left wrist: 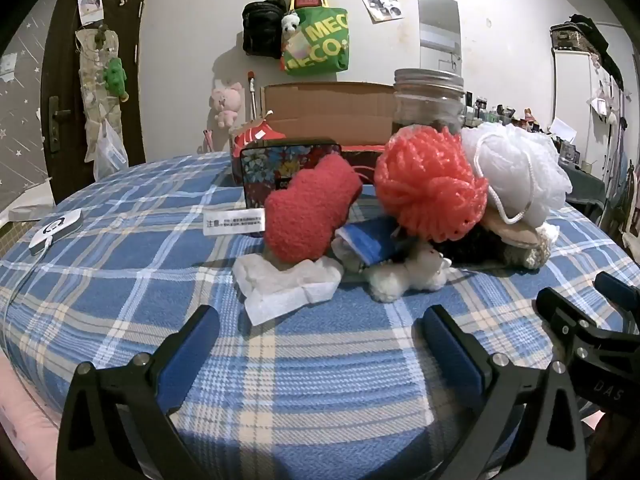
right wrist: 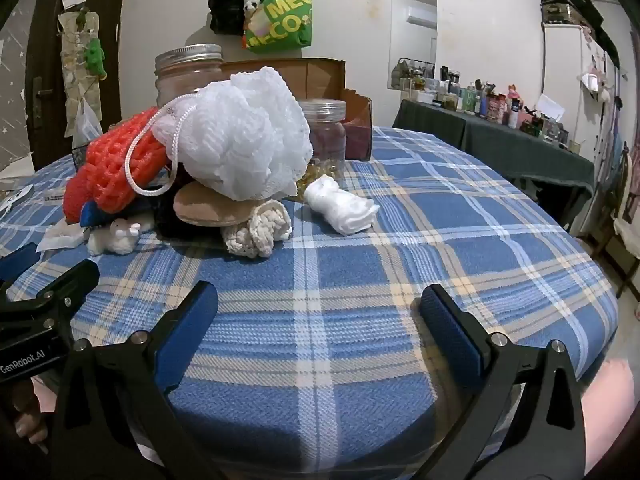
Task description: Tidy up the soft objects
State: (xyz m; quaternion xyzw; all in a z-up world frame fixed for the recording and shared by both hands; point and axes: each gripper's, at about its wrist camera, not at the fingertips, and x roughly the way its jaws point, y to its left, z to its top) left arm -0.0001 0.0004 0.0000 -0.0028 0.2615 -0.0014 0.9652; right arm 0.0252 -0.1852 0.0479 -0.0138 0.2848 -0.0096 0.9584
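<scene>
Hovering near white mesh bath pouf (right wrist: 240,140): left gripper (left wrist: 320,344), right gripper (right wrist: 318,320), both spread, empty; coral mesh pouf (left wrist: 430,186) touching it.

Green tote bag (right wrist: 280,20) reads "MECO"; left tongs (right wrist: 24,356) read "GenRobot.AI".

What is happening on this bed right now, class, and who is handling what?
A person holds two grippers over a blue plaid blanket. The left gripper and right gripper are both open and hold nothing. Ahead lies an untouched pile of soft things: a white bath pouf resting on a coral bath pouf, a red fuzzy item, a small white plush toy and a rolled white cloth. Sorting has not visibly begun.
</scene>
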